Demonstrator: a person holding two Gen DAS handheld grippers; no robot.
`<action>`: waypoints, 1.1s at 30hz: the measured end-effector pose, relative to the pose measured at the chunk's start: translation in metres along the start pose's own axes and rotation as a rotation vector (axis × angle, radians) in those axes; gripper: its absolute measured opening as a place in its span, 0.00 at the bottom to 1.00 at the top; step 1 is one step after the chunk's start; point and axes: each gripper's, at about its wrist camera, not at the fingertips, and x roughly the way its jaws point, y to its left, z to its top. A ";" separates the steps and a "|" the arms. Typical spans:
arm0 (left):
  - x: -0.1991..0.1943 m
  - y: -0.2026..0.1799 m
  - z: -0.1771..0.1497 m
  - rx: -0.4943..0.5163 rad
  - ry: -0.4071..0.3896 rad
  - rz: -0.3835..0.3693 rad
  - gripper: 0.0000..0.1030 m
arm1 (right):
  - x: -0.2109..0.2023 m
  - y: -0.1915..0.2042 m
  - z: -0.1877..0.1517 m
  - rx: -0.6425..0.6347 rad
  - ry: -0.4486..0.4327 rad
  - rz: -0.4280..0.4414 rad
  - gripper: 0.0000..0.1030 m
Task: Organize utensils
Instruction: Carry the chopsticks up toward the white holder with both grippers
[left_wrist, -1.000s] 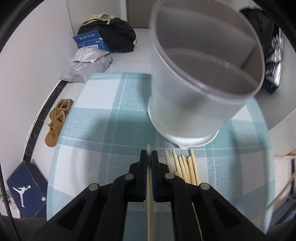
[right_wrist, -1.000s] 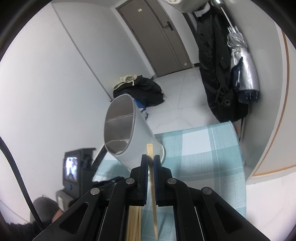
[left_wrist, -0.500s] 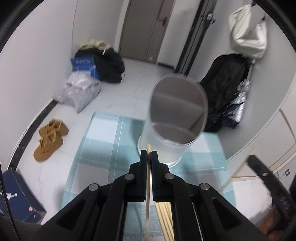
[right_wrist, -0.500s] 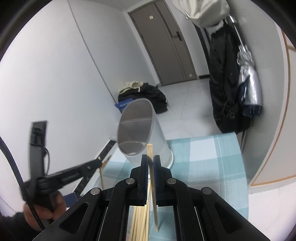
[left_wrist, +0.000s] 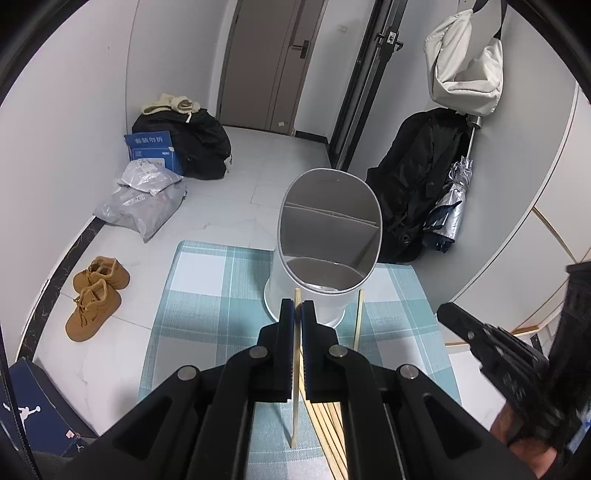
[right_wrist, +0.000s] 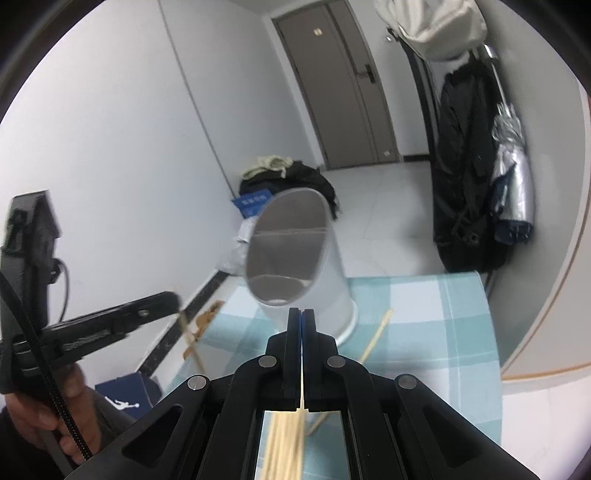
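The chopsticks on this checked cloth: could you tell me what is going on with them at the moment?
A person holding a tool in each hand is sorting chopsticks into the grey divided holder, which looks empty. The left tool is shut on one chopstick in front of the holder. The right tool is shut with nothing showing past its tips. A loose chopstick is beside the holder; the pile waits on the cloth.

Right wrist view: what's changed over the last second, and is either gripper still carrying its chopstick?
The left gripper rose, still clamped on its chopstick. The right gripper lost its own: the loose chopstick now slants beside the container, and its jaws are shut on nothing. The container and the chopstick pile stayed put.
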 end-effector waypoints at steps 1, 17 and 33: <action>0.000 0.001 0.000 -0.002 0.002 -0.005 0.01 | 0.003 -0.005 0.001 0.014 0.014 -0.012 0.04; 0.025 0.033 0.007 -0.080 0.062 -0.034 0.01 | 0.154 -0.058 -0.013 0.103 0.405 -0.213 0.25; 0.024 0.037 0.005 -0.079 0.071 -0.035 0.01 | 0.121 -0.039 -0.048 -0.091 0.542 -0.190 0.04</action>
